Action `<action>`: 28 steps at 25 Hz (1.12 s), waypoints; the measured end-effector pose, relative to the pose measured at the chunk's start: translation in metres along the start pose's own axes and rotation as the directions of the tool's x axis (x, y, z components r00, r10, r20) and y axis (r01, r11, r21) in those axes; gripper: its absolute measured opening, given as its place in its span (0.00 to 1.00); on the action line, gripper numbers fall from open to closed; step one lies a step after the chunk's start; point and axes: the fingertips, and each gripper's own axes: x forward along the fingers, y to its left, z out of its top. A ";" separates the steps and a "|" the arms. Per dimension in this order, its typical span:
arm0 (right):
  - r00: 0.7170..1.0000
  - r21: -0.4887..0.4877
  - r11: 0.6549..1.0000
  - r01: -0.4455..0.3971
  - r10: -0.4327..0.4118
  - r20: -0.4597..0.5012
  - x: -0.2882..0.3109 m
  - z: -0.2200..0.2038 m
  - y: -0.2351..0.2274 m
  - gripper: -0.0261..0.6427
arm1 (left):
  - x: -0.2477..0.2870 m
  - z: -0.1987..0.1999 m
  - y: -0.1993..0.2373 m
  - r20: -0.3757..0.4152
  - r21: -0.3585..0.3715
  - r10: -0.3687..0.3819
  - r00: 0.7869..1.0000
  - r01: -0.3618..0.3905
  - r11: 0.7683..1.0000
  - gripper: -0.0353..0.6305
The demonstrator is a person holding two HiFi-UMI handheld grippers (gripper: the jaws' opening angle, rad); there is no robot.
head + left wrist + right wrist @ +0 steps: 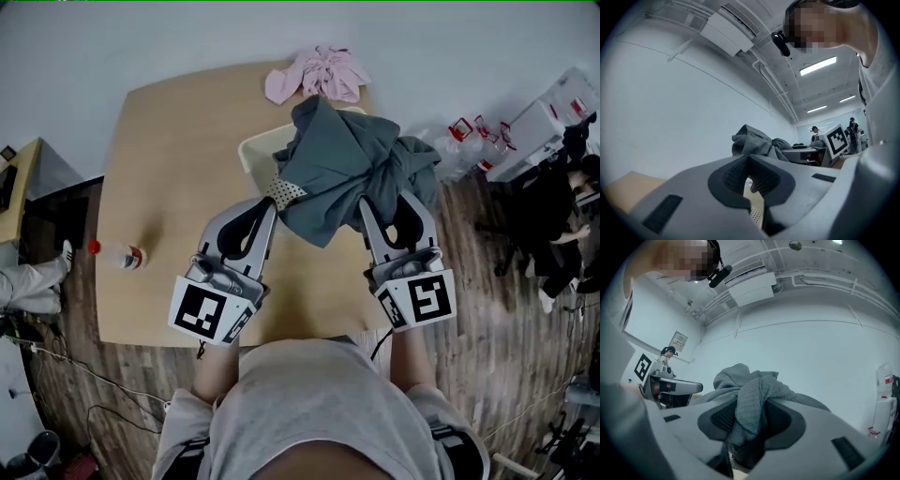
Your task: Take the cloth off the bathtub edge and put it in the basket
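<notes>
Cloth (347, 169) over wooden table (178, 159), plank floor (487, 319)

1. Grey cloth (347, 164): soft, matt fabric, finely ribbed, crumpled.
2. Pink cloth (317, 75), top centre: thin, wrinkled fabric.
3. Table (169, 169): pale, smooth, matt wood.
4. Floor (497, 319): dark wood planks.
5. Right gripper (749, 420): matt grey plastic shell, dark knobbly pads (719, 418).

Lab-style workroom: a pale wooden table (159, 187) on a wood-plank floor (497, 319), ceiling strip lights (818, 65), a white wall-mounted air conditioner (752, 287), and a capped person at distant desks (814, 130).
</notes>
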 end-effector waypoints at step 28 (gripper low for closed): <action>0.875 0.057 0.940 -0.338 0.335 -0.349 0.132 -0.130 0.010 0.29 | -0.034 -0.028 0.042 -0.112 0.022 0.338 0.935 -0.338 0.941 0.05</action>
